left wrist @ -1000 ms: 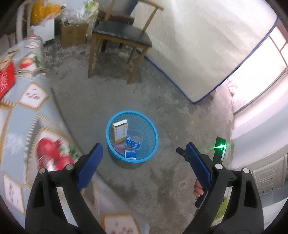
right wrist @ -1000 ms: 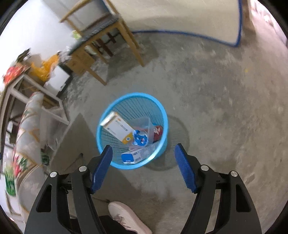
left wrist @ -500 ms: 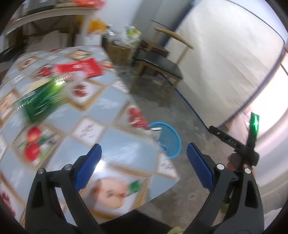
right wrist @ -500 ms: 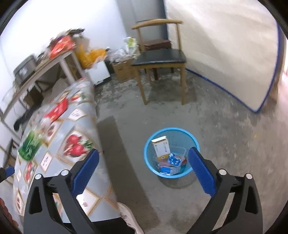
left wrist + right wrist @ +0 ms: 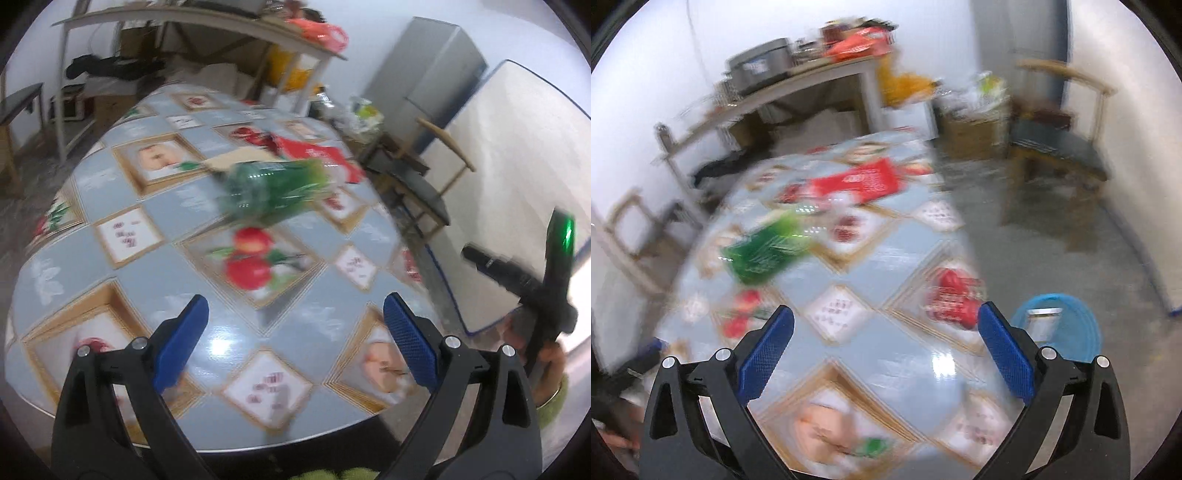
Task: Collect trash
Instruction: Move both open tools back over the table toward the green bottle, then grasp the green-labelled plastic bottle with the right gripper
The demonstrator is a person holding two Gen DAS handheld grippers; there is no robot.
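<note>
A: Green, blurred, lying on its side: one bottle (image 5: 275, 194) out on the table (image 5: 122, 273), toward the far edge. See-through green plastic with a green label, neck end hard to make out.
B: Agreed. In the right view the bottle (image 5: 764, 249) is toward the left edge. Other trash?
A: One red flat packet (image 5: 314, 155) just behind the bottle, near the far right edge. Touching or not, cannot tell through the blur.
B: One bin (image 5: 1067, 325), blue mesh, on the floor off the table's right edge. One pale box (image 5: 1043, 325) stands in it.
A: Grippers: two. Left gripper (image 5: 295, 339) has jaws wide apart, nothing between the blue pads, only tablecloth under it.
B: Right gripper (image 5: 884, 349) likewise, jaws spread wide after opening further, holding nothing. It hangs over the near right part of the table.
A: One chair (image 5: 1060, 147) beyond the far right corner, one shelf (image 5: 192, 18) behind.
B: Tablecloth is grey-blue with fruit tiles.
</note>
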